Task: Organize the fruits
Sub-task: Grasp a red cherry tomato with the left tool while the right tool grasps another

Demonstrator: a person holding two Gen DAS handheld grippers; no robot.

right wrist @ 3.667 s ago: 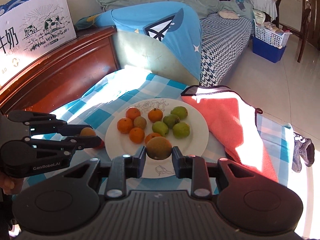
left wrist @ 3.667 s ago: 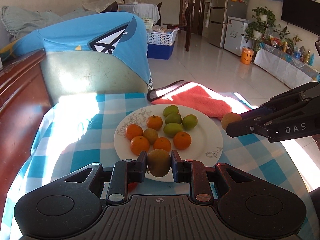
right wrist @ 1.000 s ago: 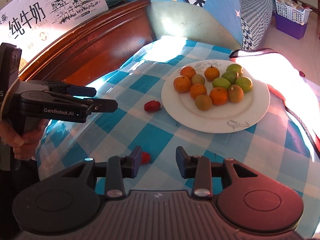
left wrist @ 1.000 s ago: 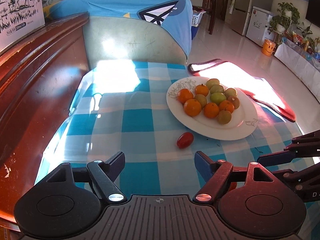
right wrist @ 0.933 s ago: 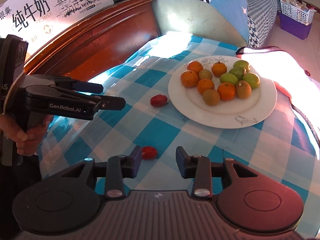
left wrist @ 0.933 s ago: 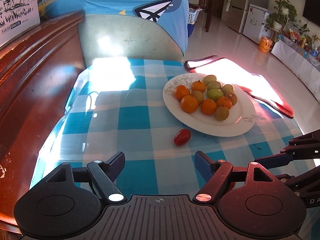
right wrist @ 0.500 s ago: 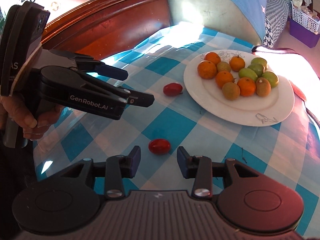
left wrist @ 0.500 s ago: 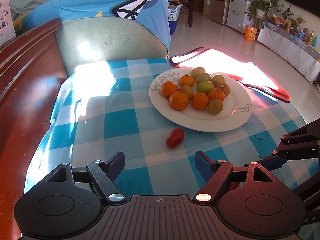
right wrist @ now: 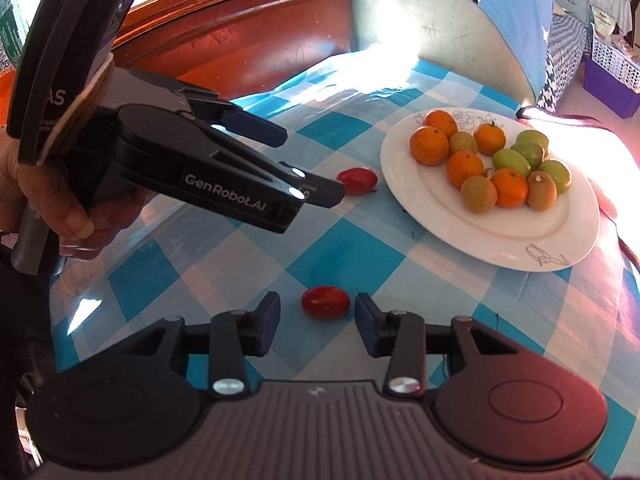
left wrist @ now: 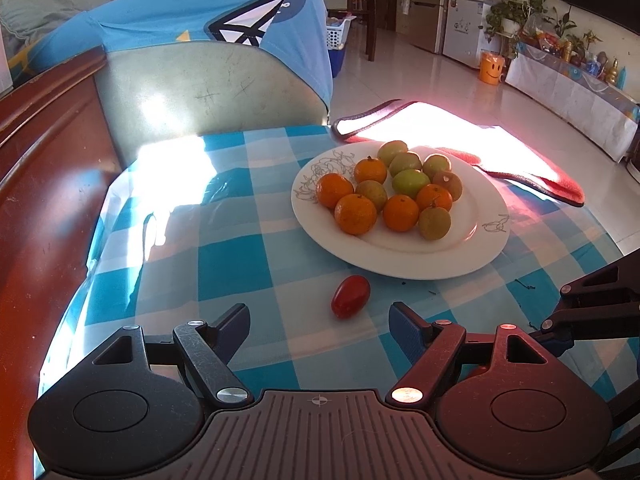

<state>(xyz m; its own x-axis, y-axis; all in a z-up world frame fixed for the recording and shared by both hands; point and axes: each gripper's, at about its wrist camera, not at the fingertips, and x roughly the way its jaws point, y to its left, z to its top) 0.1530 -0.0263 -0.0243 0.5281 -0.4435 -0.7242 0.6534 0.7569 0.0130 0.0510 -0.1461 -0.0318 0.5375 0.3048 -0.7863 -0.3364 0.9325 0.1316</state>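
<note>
A white plate (left wrist: 472, 256) (right wrist: 516, 240) holds several oranges and green and brownish fruits. Two red cherry tomatoes lie on the blue checked cloth. One tomato (left wrist: 350, 296) (right wrist: 357, 180) lies just ahead of my open left gripper (left wrist: 319, 326), near the plate's edge. The left gripper also shows in the right wrist view (right wrist: 308, 168), its tips beside that tomato. The other tomato (right wrist: 325, 302) lies just ahead of and between the fingers of my open right gripper (right wrist: 316, 318), untouched. The right gripper (left wrist: 556, 330) shows at the right edge of the left wrist view.
A red towel (left wrist: 532, 176) lies beyond the plate at the table's far right. A wooden bed frame (left wrist: 36, 168) runs along the left. A chair back with a blue cloth (left wrist: 208, 40) stands behind the table.
Both grippers held fruit 3.7 s ago and are now open. Over the last second both moved in towards the tomatoes; the right one's fingers now flank its tomato.
</note>
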